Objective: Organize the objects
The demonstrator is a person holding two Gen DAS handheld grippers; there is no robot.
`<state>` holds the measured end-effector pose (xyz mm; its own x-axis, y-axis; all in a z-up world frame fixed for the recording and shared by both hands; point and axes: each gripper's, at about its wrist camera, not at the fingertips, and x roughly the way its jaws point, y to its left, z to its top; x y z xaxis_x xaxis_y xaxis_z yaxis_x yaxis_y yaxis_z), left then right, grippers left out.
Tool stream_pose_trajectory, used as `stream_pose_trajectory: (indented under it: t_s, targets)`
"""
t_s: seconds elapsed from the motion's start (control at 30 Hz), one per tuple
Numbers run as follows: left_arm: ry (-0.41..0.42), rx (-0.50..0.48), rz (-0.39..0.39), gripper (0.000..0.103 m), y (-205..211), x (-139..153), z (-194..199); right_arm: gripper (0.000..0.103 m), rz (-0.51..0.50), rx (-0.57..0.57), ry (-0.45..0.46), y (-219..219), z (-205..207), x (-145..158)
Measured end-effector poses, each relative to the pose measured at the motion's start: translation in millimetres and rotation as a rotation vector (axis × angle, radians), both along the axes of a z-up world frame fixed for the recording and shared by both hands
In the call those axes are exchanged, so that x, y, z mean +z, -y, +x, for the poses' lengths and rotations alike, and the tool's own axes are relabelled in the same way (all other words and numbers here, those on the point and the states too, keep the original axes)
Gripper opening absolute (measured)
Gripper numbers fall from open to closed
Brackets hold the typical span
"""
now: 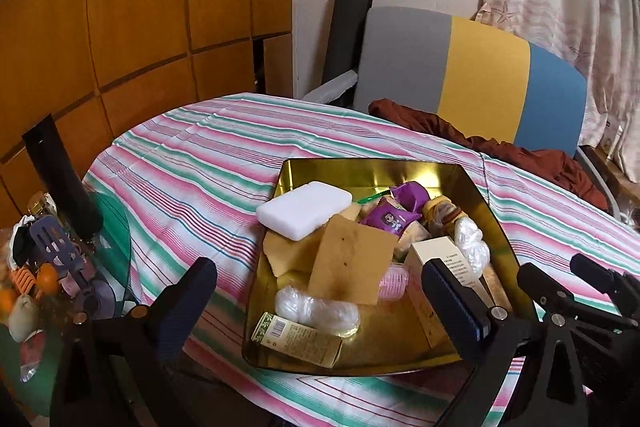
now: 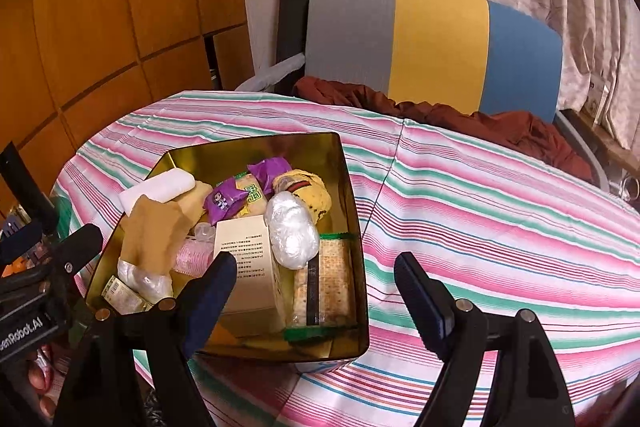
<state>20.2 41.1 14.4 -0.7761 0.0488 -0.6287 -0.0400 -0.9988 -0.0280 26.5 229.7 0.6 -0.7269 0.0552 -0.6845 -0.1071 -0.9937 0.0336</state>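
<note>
Though the task names no single item, the work sits in the gold tin (image 1: 486, 205), which rests on the striped cloth (image 1: 192, 155) and is heaped with small goods. Both tongs hang above its near edge, holding nothing: left gripper (image 1: 320, 291) spread wide, jaws at 8 and 4 o'clock of the tin; right gripper (image 2: 316, 287) likewise spread, left jaw over the tin, right jaw over bare cloth.

Handling, as judgement:
- White block (image 1: 303, 211), at 10 o'clock in the tin, overhanging the rim. Looks like foam or soap; light, stiff enough to pinch across its short sides.
- Brown card (image 1: 352, 259), centre, propped at a tilt. Thin, will flex; take by an edge.
- White box (image 2: 246, 267), stiff carton, probably light. Squarest faces here, easiest hold.
- Plastic wad (image 2: 291, 235), soft, slippery, will crush; needs a deep bite.
- Purple packet (image 1: 390, 219), at 12 o'clock. Crinkly film, contents likely brittle; pinch a sealed end.
- Green-print box (image 1: 298, 341), at 7 o'clock, lying flat against the wall; awkward to get under.

View differences: the right wrist shows a cracker pack (image 2: 324, 283) along the tin's right wall and a yellow spotted lump (image 2: 310, 191) at the far end, both largely hidden from the left. The left wrist alone shows clutter (image 1: 44, 267) at 9 o'clock, off the cloth: oranges, a purple spatula, a dark cylinder. Each view catches the other gripper at its edge.
</note>
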Motion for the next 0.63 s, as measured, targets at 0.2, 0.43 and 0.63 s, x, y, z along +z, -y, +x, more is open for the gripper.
stream_pose_trajectory:
  t_s: [0.2,0.43,0.63]
  targets:
    - [0.004,-0.002,0.008,0.103,1.4,-3.3,1.7,0.083,0.006,0.010,0.014,3.3,-1.6,-2.8]
    - [0.008,-0.002,0.014,0.103,2.2,-6.5,0.2,0.083,0.011,0.015,0.023,5.2,-2.7,-5.9]
    - [0.008,0.011,0.021,0.103,5.8,-7.6,-1.7,0.083,0.021,0.021,0.019,8.1,-3.0,-6.3]
